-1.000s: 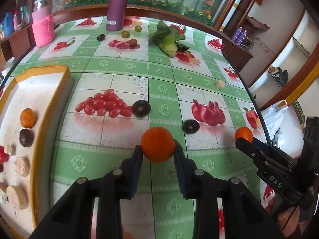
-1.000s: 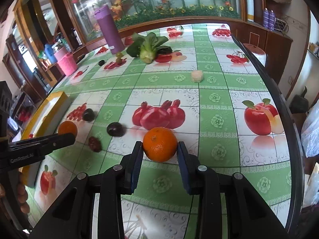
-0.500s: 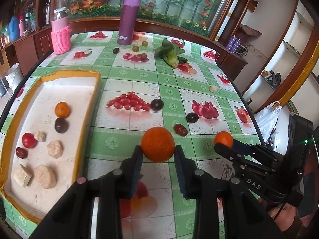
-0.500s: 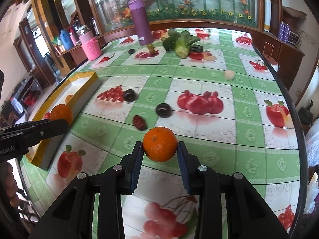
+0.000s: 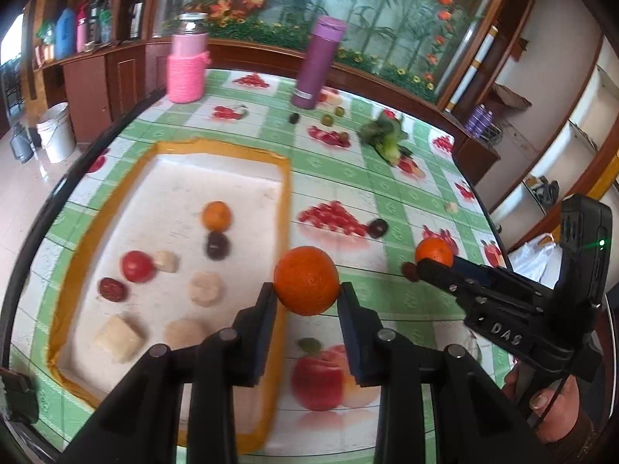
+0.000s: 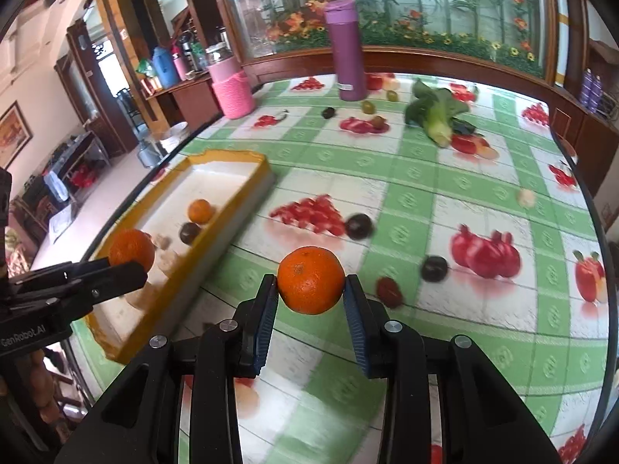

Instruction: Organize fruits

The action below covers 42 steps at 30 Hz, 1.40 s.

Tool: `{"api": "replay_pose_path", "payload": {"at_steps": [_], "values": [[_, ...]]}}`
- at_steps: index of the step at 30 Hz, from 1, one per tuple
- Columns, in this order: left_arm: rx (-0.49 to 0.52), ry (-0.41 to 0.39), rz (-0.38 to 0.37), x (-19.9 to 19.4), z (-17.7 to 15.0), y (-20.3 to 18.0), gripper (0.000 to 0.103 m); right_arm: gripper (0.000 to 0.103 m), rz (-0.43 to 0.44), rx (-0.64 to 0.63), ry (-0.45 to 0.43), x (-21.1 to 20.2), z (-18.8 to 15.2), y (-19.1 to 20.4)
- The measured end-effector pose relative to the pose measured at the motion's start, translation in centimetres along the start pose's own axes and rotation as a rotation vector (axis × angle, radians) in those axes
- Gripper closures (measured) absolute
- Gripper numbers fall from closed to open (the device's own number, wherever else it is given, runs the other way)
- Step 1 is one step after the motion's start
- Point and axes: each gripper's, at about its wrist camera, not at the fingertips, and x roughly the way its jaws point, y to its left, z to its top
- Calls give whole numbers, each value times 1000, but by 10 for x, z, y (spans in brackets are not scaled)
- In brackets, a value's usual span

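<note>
Each gripper's fingers are closed on an orange: left gripper (image 5: 307,297) holds one orange (image 5: 306,280) at the tray's (image 5: 288,193) right rim; right gripper (image 6: 310,297) carries another orange (image 6: 310,280) over the surface (image 6: 425,193). Best released low inside the tray, on bare floor near its far edge.

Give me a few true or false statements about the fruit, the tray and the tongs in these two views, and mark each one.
1. Each pair of tongs, left tongs and right tongs, grips an orange. True.
2. The yellow-rimmed tray is empty. False: it already holds an orange, a tomato and other pieces.
3. The purple bottle lies on its side. False: it stands upright.
4. A leafy green vegetable lies on the tablecloth outside the tray. True.
</note>
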Motion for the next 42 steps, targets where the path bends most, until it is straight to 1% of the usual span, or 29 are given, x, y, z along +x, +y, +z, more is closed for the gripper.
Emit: {"api": "replay_pose_path", "payload": {"at_steps": [5,10,14,17,22,30,37,39,42], "values": [[-48,-6,76,0,11,46,68,69,31,-37,-6,18,30,28],[-78,4,135,10,23,83,68,69,64,-69,2,46,62,57],[-79,26,158,26,34,101,68,69,88,-65,22,77,83,73],[-69,46,159,40,41,107,68,69,83,-74,52,102,91,81],[-73,85,166,63,49,117,68,69,49,-90,119,143,92,89],[-67,128,175,82,54,125,68,69,11,-135,167,173,92,92],[-32,134,216,89,56,126,68,69,-2,-166,179,182,91,93],[-20,133,227,90,56,124,66,69,-7,-181,185,184,90,95],[-6,134,231,92,56,121,60,69,-17,-203,187,185,89,98]]}}
